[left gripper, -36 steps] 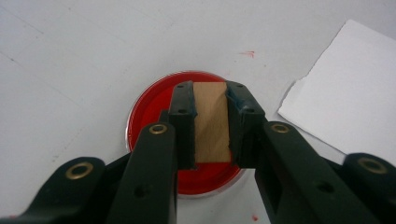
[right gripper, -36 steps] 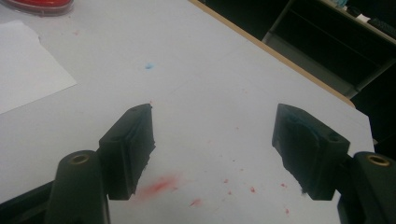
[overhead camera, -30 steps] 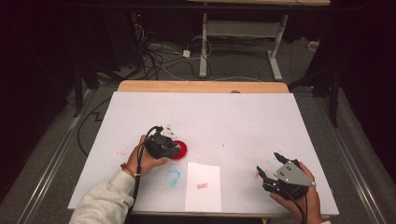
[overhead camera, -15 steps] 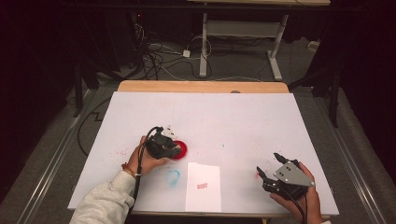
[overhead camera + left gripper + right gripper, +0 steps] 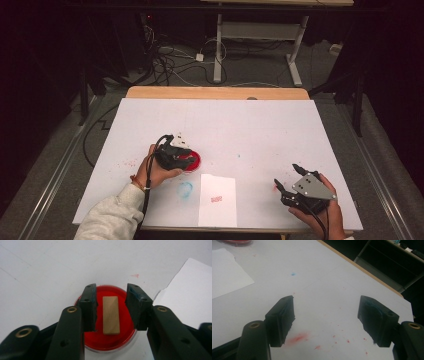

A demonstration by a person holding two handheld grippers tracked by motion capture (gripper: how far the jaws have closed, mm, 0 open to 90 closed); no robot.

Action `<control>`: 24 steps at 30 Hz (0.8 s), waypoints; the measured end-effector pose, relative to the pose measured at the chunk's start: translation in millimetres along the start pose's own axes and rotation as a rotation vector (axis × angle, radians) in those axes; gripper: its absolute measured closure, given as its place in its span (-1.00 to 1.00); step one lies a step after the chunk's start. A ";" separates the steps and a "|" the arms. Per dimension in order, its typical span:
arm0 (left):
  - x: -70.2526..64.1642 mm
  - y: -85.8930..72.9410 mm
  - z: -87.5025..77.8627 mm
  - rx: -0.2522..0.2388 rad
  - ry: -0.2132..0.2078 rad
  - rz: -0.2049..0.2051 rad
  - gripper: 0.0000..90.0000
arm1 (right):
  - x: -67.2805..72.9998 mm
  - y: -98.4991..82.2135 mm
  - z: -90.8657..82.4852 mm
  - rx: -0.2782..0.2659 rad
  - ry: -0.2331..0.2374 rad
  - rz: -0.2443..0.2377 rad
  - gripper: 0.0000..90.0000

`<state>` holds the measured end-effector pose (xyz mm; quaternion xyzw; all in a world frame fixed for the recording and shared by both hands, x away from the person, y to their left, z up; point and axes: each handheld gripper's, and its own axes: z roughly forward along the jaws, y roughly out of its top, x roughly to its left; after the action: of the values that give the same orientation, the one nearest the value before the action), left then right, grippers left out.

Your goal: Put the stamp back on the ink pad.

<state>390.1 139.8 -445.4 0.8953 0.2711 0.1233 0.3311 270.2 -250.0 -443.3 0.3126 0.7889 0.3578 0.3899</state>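
A round red ink dish (image 5: pixel 110 341) sits on the white table with a small wooden block (image 5: pixel 111 315) lying in its middle. My left gripper (image 5: pixel 111 288) stands open over the dish, one jaw on each side of the block, with a narrow gap showing on both sides. In the high view the left gripper (image 5: pixel 186 159) covers most of the dish (image 5: pixel 195 160) at the table's front left. My right gripper (image 5: pixel 286 175) rests open near the front right, and the right gripper (image 5: pixel 325 300) has nothing between its jaws.
A white sheet of paper (image 5: pixel 218 200) with a small red stamp mark lies at the front edge between the hands. A blue smudge (image 5: pixel 185 189) marks the table left of it. Red ink spatter (image 5: pixel 297 338) lies under the right gripper. A wooden strip (image 5: pixel 215 93) borders the far edge.
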 end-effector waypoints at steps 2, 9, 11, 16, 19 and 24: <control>-2.1 1.1 -2.6 -0.023 0.018 0.009 0.25 | 0.0 0.1 0.0 0.000 0.001 0.001 -0.34; -7.4 3.0 -8.2 -0.083 0.080 0.003 -0.11 | 1.4 0.7 0.0 0.000 0.015 -0.005 -0.33; -9.1 3.5 -10.0 -0.106 0.092 0.007 -0.18 | 1.5 0.8 0.0 0.000 0.018 -0.005 -0.33; -14.5 4.9 -13.1 -0.153 0.125 0.020 -0.43 | 1.9 0.5 0.7 0.002 0.020 -0.006 -0.33; -17.6 5.6 -15.4 -0.179 0.136 0.038 -0.48 | 2.2 0.6 0.4 0.001 0.021 -0.004 -0.33; -22.9 6.3 -20.6 -0.222 0.171 0.064 -0.53 | 1.9 1.1 -0.2 -0.004 0.034 0.006 -0.33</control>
<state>365.6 133.7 -426.7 0.8475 0.2544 0.2389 0.4000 269.3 -248.0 -443.1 0.3080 0.7937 0.3656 0.3761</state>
